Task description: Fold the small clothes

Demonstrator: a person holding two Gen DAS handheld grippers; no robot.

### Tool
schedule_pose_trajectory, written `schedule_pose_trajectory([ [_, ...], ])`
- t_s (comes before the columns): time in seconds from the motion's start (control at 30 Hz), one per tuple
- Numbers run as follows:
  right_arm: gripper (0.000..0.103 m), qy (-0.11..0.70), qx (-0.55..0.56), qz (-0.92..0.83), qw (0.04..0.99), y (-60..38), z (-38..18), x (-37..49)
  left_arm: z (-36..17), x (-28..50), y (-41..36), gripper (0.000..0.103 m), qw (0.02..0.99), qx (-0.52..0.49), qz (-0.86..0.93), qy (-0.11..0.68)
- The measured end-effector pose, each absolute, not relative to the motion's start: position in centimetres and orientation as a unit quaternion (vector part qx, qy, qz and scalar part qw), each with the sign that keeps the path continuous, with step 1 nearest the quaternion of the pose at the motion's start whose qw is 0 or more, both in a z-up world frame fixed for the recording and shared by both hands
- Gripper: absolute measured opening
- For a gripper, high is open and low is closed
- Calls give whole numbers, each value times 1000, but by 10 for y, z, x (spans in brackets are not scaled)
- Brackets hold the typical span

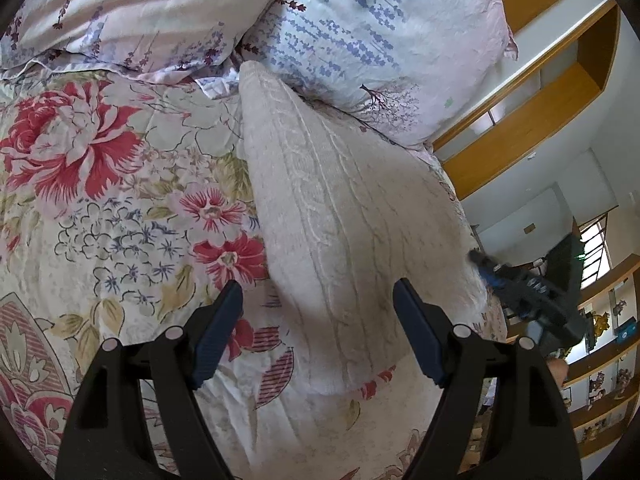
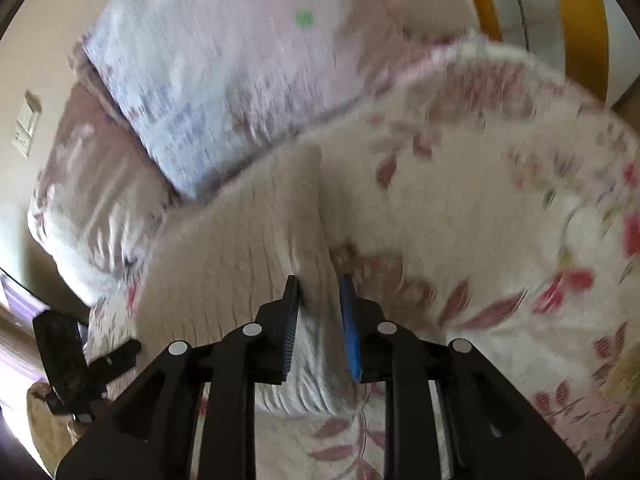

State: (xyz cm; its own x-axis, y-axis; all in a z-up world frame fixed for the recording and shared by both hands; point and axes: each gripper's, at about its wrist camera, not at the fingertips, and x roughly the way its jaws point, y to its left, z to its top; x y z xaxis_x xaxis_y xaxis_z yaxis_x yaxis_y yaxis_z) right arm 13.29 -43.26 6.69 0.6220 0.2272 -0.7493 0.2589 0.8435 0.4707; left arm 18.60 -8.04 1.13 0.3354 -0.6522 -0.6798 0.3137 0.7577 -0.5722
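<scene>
While the cream cable-knit sweater (image 1: pixel 340 216) lies stretched across a floral bedspread (image 1: pixel 100 200), the left gripper (image 1: pixel 318 332) hovers above the garment's near end with its jaws standing wide apart and nothing between them. Its blue-padded fingers (image 1: pixel 418 332) frame the knit without touching it. Beyond the sweater's far tip, two pillows in lavender-sprig cases (image 1: pixel 360 40) rest against each other at the head of the bed. To the sweater's right, past the bed's edge, wooden shelving (image 1: pixel 540 128) lines the wall, and the right gripper (image 1: pixel 486 266) reaches the garment's right-hand edge.

In the right wrist view, blurred by motion, the right gripper (image 2: pixel 320 300) has its jaws drawn close on a raised fold of the sweater (image 2: pixel 224 248), the knit bunched between the pads and the two fingers (image 2: pixel 350 332) pressing it from either side. The bedspread (image 2: pixel 480 220) spreads to the right of that fold, one pillow (image 2: pixel 208 80) lies beyond it, and the left gripper (image 2: pixel 116 356) shows dark at the sweater's lower left edge. A wall switch plate (image 2: pixel 26 124) sits far left of the pillow.
</scene>
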Motion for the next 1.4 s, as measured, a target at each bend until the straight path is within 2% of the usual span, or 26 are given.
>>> schedule_pose_trajectory([
  [0.1, 36, 407, 248, -11, 879, -427, 88, 142, 16, 192, -83, 77, 804, -166, -294, 489],
  [0.43, 36, 445, 209, 27, 871, -393, 79, 200, 25, 222, -101, 78, 828, -132, -256, 481],
  [0.57, 36, 493, 216, -1, 843, -396, 44, 208, 17, 230, -106, 79, 824, -127, -245, 494],
  [0.8, 36, 476, 221, 3, 851, -399, 51, 195, 18, 231, -107, 80, 827, -123, -244, 492],
  [1.0, 38, 436, 216, 14, 874, -396, 80, 186, 49, 213, -105, 80, 863, -123, -266, 411],
  [1.13, 38, 438, 215, 16, 873, -396, 78, 186, 55, 207, -128, 80, 864, -77, -296, 400],
  [1.2, 43, 454, 206, 7, 867, -394, 69, 188, 49, 209, -137, 80, 860, -55, -292, 414],
  [1.27, 44, 482, 195, -1, 854, -391, 51, 190, 44, 208, -144, 81, 862, -30, -284, 418],
  [1.4, 44, 469, 176, -5, 865, -386, 47, 182, 33, 205, -155, 90, 868, 20, -267, 418],
])
